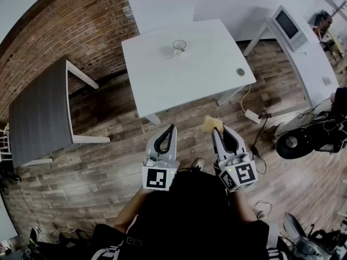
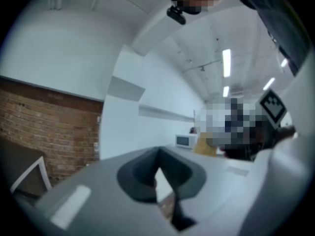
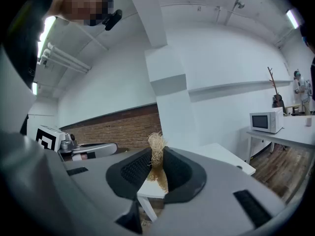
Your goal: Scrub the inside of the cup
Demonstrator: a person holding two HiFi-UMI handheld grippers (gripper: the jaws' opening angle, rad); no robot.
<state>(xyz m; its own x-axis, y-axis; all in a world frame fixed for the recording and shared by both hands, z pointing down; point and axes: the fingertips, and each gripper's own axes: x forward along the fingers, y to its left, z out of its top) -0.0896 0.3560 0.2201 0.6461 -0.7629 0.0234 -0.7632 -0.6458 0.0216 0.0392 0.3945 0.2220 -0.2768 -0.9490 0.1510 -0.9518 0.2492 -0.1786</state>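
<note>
The table (image 1: pixel 179 83) looks smooth and matt, the cup (image 1: pixel 179 46) glassy, the scrubber (image 1: pixel 212 124) coarse-fibred.

The room is evenly bright from ceiling strip lights (image 2: pixel 226 63), which flare white in my left gripper view. That view is soft all over, and its nearest parts are smeared. My right gripper view is sharper, and the fibre scrubber (image 3: pixel 156 146) close in front is crisp. Both gripper views go black at the corners. The head view bows the walls at its rim. There the white table (image 1: pixel 162 75) glares slightly, with a faint shadow beside the cup (image 1: pixel 179 46).
</note>
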